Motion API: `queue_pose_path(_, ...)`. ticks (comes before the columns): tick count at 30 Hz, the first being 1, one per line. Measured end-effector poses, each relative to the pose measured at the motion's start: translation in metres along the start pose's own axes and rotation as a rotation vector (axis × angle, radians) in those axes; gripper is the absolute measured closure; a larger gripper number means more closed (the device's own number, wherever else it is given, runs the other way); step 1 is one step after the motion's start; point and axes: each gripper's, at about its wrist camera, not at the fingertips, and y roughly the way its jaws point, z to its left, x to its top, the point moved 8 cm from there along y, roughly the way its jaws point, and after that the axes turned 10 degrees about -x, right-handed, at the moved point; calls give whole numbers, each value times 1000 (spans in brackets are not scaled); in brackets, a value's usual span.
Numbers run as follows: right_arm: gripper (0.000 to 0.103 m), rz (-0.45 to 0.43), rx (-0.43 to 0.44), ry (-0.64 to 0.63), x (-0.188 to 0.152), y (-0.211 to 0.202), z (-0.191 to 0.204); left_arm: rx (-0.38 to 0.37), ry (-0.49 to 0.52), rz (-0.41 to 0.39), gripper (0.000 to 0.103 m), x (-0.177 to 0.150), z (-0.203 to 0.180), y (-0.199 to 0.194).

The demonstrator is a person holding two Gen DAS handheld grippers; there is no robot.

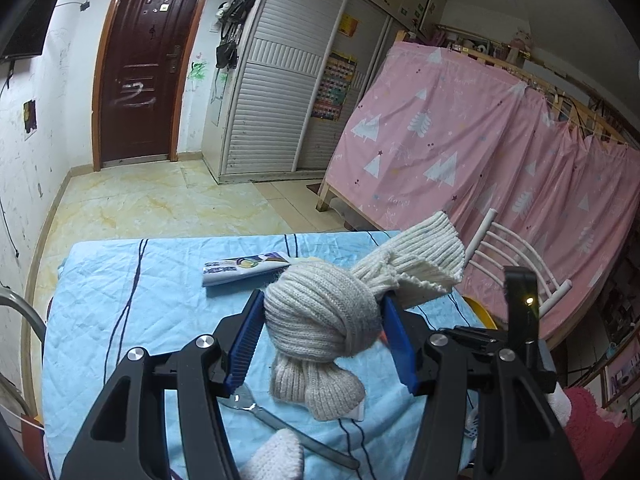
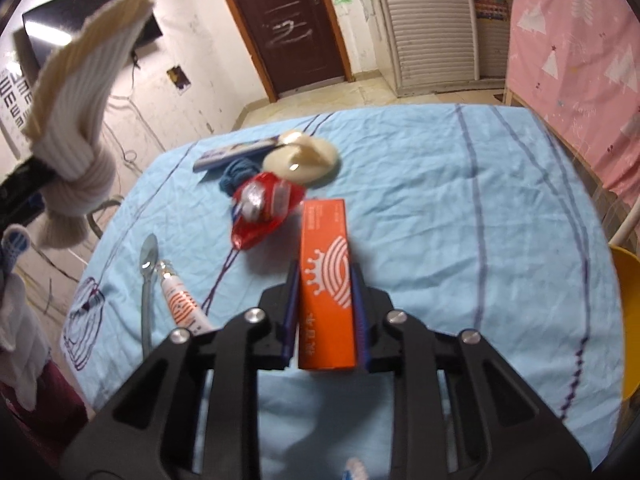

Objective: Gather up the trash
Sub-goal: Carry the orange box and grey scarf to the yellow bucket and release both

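My left gripper (image 1: pixel 320 316) is shut on a knotted cream knit sock bundle (image 1: pixel 324 312) and holds it above the blue tablecloth (image 1: pixel 120 280). The bundle also shows at the left of the right wrist view (image 2: pixel 80 120). My right gripper (image 2: pixel 326 300) is shut on an orange box (image 2: pixel 326 276), held just above the cloth. On the table lie a red wrapper (image 2: pixel 264 208), a small orange-white tube (image 2: pixel 180 300), a clear plastic spoon (image 2: pixel 147 272), a blue flat box (image 2: pixel 236 152), blue yarn (image 2: pixel 238 174) and a cream round lid (image 2: pixel 304 158).
A yellow bin (image 2: pixel 628 320) stands at the table's right edge. A white chair (image 1: pixel 516 260) and a pink curtained bed (image 1: pixel 480 152) are to the right. A brown door (image 1: pixel 144 60) and a white wardrobe (image 1: pixel 280 80) are at the far wall.
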Motion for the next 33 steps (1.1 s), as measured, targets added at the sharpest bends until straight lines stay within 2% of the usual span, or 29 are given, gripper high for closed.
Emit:
queue_pose_path(14,81,-162,-18,157,22,-51,-95,14,88,43,54,7,-60,33)
queue_pose_path(22,81,-204,-41,247,18,-65,-156,-1,145,91,54,7,-105,71)
queue_pose_path(33,81,-228,-140,326,0,-76,-242,-17,213,174,54,4,-169,139)
